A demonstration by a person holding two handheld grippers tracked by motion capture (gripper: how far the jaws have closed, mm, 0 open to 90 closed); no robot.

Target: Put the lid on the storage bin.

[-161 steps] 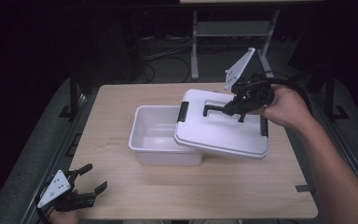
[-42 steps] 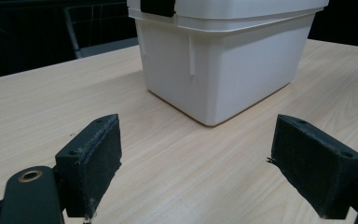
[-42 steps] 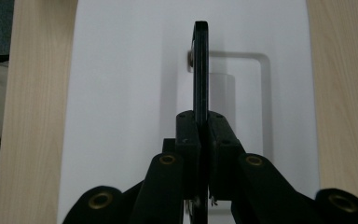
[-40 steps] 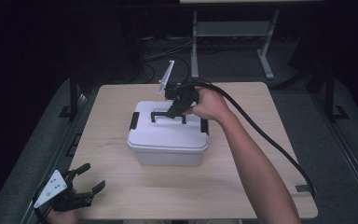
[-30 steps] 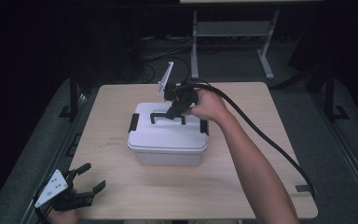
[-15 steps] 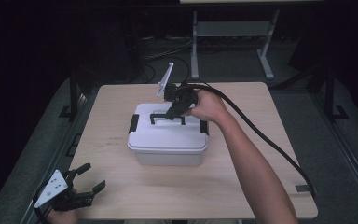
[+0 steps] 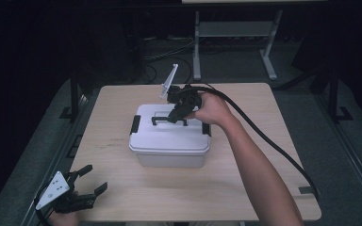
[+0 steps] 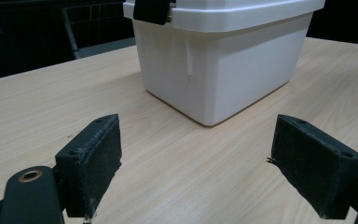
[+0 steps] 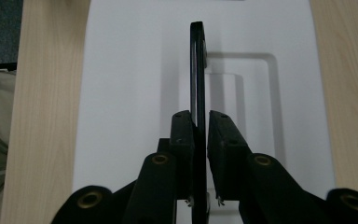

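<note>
1. The white box point(image 7: 169, 146) sits at the middle of the table point(image 7: 273, 188), lid point(image 7: 167, 132) on; bare wood surrounds it to every edge.
2. My right gripper point(image 7: 176, 114) stands over the lid. Its jaws have just been opening; the black handle point(image 9: 196, 70) stands between them, with a slim gap on one side.
3. My left gripper point(image 7: 92, 181) rests at the near left corner, jaws wide, nothing between them.
4. Five seconds ago I held the lid tilted against the open box's right rim; it now lies seated.

A light wooden table point(image 7: 122, 113) stands in a dark room, a grey metal stand point(image 7: 231, 28) behind it.
</note>
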